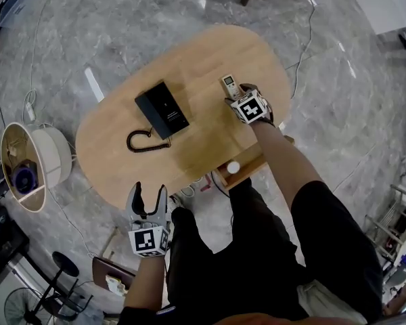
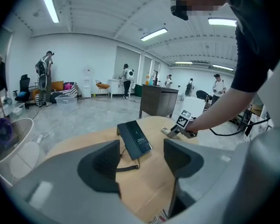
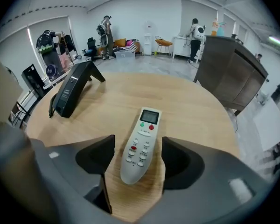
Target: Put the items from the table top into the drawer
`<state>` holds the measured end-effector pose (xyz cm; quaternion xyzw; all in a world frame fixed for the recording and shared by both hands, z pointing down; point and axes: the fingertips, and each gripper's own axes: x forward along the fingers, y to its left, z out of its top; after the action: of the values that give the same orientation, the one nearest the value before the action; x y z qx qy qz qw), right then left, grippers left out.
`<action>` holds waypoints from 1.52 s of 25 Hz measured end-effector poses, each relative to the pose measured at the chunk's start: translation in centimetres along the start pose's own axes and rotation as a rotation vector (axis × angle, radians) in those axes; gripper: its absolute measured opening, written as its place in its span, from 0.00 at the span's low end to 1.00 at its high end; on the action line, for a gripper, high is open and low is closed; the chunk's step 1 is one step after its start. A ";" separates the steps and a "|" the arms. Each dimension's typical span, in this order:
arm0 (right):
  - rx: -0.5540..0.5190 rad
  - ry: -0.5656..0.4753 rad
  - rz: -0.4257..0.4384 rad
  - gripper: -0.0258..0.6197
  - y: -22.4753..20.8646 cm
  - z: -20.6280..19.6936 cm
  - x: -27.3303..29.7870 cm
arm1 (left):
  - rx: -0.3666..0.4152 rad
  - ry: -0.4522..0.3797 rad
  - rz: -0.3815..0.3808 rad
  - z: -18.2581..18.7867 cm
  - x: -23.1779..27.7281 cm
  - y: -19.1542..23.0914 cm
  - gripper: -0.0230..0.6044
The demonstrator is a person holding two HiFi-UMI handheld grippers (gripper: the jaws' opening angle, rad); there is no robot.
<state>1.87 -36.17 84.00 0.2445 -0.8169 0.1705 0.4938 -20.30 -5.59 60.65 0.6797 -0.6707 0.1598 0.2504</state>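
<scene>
A white remote control (image 1: 229, 85) (image 3: 140, 144) lies on the oval wooden table (image 1: 189, 53), towards its right side. My right gripper (image 1: 233, 99) (image 3: 137, 161) is open, with one jaw on each side of the remote's lower half and a small gap on both sides. A black desk device (image 1: 162, 109) (image 2: 136, 139) (image 3: 71, 93) with a coiled cord (image 1: 141, 141) sits at mid-table. My left gripper (image 1: 150, 193) (image 2: 141, 160) hangs open and empty off the table's near edge. A wooden drawer (image 1: 257, 165) with a white knob (image 1: 233, 167) sticks out under the near right edge.
A round white shade or bin (image 1: 34, 164) stands on the floor at the left, with cables (image 1: 30, 103) nearby. A brown seat (image 1: 111, 273) is below my left gripper. A dark cabinet (image 3: 233, 78) stands beyond the table. Several people are at the room's back.
</scene>
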 end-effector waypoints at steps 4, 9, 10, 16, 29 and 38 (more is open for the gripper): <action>0.027 0.048 -0.009 0.49 -0.3 -0.4 0.8 | -0.013 0.003 0.014 -0.3 -0.8 1.2 0.51; 0.056 0.062 -0.006 0.42 -0.8 -0.3 0.8 | -0.047 0.013 0.029 -1.5 -1.7 1.9 0.50; 0.060 0.067 0.002 0.41 -0.8 -0.4 0.8 | -0.050 0.017 0.028 -1.8 -1.8 1.8 0.50; 0.121 0.013 0.001 0.41 -1.6 0.3 -0.6 | -0.050 0.012 0.004 -2.0 -2.1 0.8 0.50; 0.228 -0.179 0.112 0.41 2.1 -6.1 -11.9 | 0.000 0.020 -0.096 -0.6 -1.0 -2.6 0.50; -0.079 0.001 0.173 0.41 8.8 -19.0 -14.8 | 0.018 0.055 -0.150 -0.5 -0.7 -5.3 0.50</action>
<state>16.48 -15.64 79.14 0.1533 -0.8409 0.1800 0.4868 -15.04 -4.84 60.03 0.7256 -0.6093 0.1652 0.2737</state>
